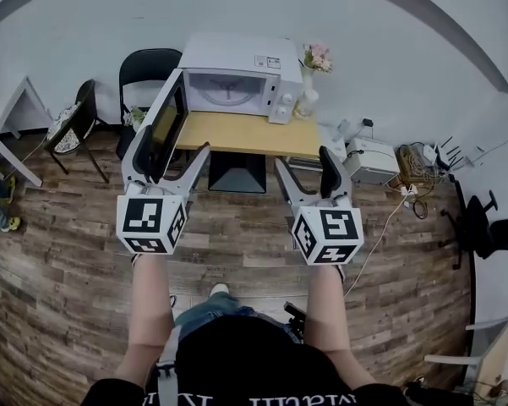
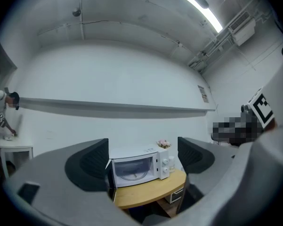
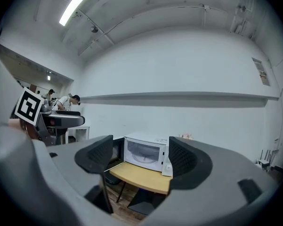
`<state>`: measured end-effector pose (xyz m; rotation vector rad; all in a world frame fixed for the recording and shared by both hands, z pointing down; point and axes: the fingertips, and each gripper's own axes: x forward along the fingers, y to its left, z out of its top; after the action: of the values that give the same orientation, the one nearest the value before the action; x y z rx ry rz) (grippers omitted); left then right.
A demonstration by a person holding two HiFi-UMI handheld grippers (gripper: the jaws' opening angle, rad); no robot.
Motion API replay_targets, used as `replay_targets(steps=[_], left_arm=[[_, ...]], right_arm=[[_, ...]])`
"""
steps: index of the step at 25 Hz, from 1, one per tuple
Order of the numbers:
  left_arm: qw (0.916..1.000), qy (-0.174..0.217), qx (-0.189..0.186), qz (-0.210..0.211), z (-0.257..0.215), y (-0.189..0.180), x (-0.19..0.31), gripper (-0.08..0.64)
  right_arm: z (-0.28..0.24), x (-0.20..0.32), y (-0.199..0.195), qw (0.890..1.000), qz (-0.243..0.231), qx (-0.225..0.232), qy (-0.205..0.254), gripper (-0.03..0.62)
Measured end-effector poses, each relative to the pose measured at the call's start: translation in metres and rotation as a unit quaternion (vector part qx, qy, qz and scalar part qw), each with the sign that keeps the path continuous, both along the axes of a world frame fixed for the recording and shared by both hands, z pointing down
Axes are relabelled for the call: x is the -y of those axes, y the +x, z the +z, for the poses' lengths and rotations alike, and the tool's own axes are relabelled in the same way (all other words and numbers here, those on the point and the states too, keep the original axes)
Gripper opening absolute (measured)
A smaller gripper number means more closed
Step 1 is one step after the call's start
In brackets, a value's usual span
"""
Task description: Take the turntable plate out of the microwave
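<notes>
A white microwave (image 1: 232,79) stands on a small wooden table (image 1: 245,134) against the far wall, its door (image 1: 169,123) swung open to the left. Inside the cavity lies the round glass turntable plate (image 1: 226,91), also seen as plate (image 2: 131,171) and plate (image 3: 143,157). My left gripper (image 1: 171,149) is held up well short of the table, open and empty. My right gripper (image 1: 304,161) is beside it, also open and empty. Each gripper view frames the microwave (image 2: 137,166) (image 3: 148,153) between dark pads (image 2: 92,163) (image 3: 181,157), far from it.
A vase of pink flowers (image 1: 313,70) stands right of the microwave. Black chairs (image 1: 148,70) stand at the left. A white box (image 1: 370,159) and cables (image 1: 414,172) lie on the floor at right, a dark bin (image 1: 237,172) under the table. People (image 3: 66,100) work far off.
</notes>
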<state>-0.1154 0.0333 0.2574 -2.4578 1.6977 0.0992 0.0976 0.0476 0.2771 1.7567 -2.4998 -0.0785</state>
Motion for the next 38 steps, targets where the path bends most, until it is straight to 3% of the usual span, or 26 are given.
replay_targets(steps=[8, 17, 27, 31, 34, 38], left_arm=[[0.9998, -0.016, -0.003, 0.007, 0.016, -0.007, 0.048, 0.463], [0.9996, -0.028, -0.003, 0.005, 0.03, -0.002, 0.084, 0.442], [0.9995, -0.029, 0.003, -0.014, 0.034, 0.009, 0.167, 0.42], [0.999, -0.041, -0.003, -0.018, 0.039, 0.015, 0.215, 0.414], [0.9984, -0.053, -0.008, -0.017, 0.051, 0.022, 0.249, 0.404], [0.9955, -0.09, -0.014, -0.027, 0.079, 0.026, 0.286, 0.363]], right_arm=[[0.016, 0.042, -0.015, 1.0, 0.001, -0.017, -0.016, 0.38], [0.026, 0.089, -0.014, 1.0, -0.009, -0.004, -0.022, 0.379], [0.034, 0.183, -0.015, 0.999, -0.04, 0.004, -0.028, 0.362], [0.042, 0.233, -0.016, 0.998, -0.053, 0.011, -0.042, 0.331], [0.056, 0.269, -0.012, 0.996, -0.054, 0.02, -0.061, 0.25], [0.082, 0.306, -0.014, 0.992, -0.076, 0.026, -0.097, 0.244]])
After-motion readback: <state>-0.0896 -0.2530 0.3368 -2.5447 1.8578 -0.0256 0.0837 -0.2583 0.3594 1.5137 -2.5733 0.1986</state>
